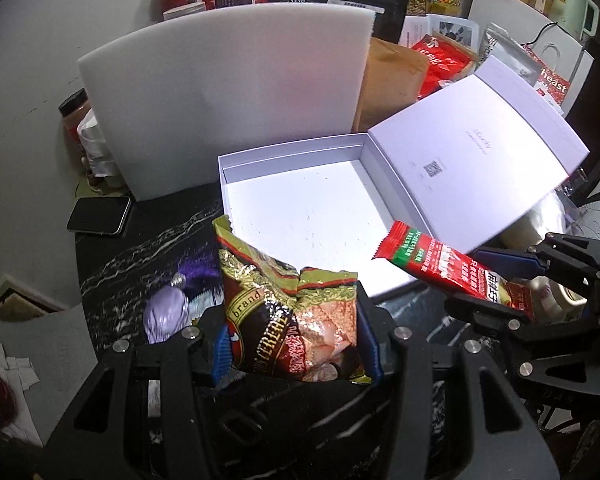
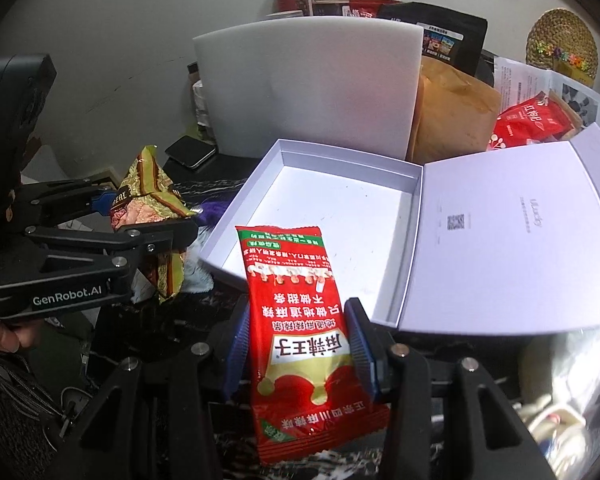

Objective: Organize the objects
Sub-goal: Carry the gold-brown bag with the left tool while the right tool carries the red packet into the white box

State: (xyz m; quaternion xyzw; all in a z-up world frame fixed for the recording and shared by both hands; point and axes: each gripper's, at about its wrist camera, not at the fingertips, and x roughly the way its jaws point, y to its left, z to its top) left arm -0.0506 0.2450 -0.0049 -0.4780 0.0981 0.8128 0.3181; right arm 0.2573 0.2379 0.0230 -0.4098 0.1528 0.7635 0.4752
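The crinkled gold-and-brown foil snack bag (image 1: 288,312) sits clamped between the blue pads of the left gripper (image 1: 298,350), its torn top rising toward 11 o'clock from the jaws. In the right wrist view the same bag (image 2: 152,204) shows at 9 o'clock, pinched in the left gripper (image 2: 140,216). The flat red plastic snack packet with white lettering (image 2: 300,320) is clamped across its lower half by the right gripper (image 2: 300,344), its upper end reaching toward 12 o'clock over the near rim of the box. From the left wrist view that packet (image 1: 440,264) lies at 3 o'clock, held by the right gripper (image 1: 500,280), its free end pointing toward 10 o'clock.

The shallow white cardboard box (image 1: 236,160) lies open just beyond both packets on the black marbled tabletop (image 1: 140,248), with its hinged lid (image 1: 472,160) folded back toward 2 o'clock. A white foam board (image 1: 220,92) stands upright behind the box at 12 o'clock. A dark phone (image 1: 99,216) lies at 9 o'clock beside the board, and a lilac foil-wrapped sweet (image 1: 166,314) rests just left of the left gripper. A brown paper bag (image 1: 392,80) stands at 1 o'clock behind the lid.
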